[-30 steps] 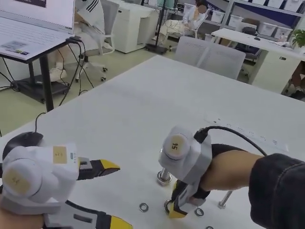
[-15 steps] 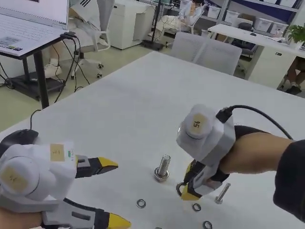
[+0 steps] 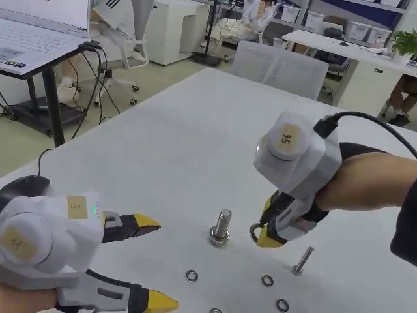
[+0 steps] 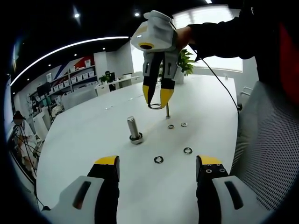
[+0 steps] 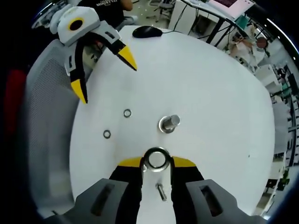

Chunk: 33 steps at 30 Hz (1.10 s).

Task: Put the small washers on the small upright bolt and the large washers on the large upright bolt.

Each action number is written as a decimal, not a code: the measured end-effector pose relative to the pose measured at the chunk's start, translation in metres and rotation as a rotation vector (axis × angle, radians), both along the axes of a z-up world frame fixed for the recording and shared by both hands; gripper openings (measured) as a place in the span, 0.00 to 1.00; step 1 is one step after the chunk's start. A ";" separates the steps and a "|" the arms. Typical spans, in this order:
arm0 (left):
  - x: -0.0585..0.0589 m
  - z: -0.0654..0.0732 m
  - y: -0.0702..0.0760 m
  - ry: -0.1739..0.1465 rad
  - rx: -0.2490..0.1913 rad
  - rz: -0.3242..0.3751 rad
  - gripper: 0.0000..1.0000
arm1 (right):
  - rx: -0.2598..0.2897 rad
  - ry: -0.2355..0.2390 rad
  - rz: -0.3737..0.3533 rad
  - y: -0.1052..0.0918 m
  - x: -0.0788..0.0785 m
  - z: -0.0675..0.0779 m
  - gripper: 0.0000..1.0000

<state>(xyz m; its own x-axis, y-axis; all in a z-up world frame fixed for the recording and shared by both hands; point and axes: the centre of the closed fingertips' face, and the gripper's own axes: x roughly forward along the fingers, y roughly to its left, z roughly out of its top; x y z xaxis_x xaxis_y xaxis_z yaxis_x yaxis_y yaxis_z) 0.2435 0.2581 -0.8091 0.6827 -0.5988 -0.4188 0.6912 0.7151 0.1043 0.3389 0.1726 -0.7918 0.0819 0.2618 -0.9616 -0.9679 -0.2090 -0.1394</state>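
Observation:
The large upright bolt stands mid-table with a washer at its base. My right gripper hovers just right of it, shut on a large washer, which hangs above the table. From the right gripper view the washer sits between the yellow tips, the large bolt just beyond it. The small bolt stands to the right. Loose washers lie in front. My left gripper is open at the near left, holding nothing; its own view shows the large bolt ahead.
A black mouse lies near the table's left edge. A grey chair stands at the far edge. A side desk with a laptop is off to the left. The white tabletop stretches bare beyond the bolts.
My right gripper has risen from the table with the large washer in it and now hangs beside the large bolt's top. The left gripper has stayed put, open.

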 end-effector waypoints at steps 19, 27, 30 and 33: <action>0.004 -0.004 0.003 0.008 -0.002 0.005 0.65 | 0.025 -0.046 0.096 0.053 0.015 0.024 0.23; 0.004 -0.008 0.003 0.017 -0.005 0.009 0.65 | -0.011 -0.019 0.123 0.060 0.015 0.010 0.23; 0.005 -0.010 0.003 0.021 -0.008 0.009 0.65 | -0.021 -0.011 0.127 0.059 0.014 0.006 0.23; 0.005 -0.012 0.003 0.025 -0.009 0.008 0.65 | -0.028 -0.004 0.126 0.059 0.015 0.003 0.23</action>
<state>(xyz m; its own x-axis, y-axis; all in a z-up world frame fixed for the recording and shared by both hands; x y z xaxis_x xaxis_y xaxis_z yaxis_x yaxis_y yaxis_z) 0.2488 0.2606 -0.8207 0.6769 -0.5969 -0.4307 0.6876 0.7216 0.0806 0.3538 0.2313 -0.7889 0.0537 0.2436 -0.9684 -0.9332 -0.3328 -0.1354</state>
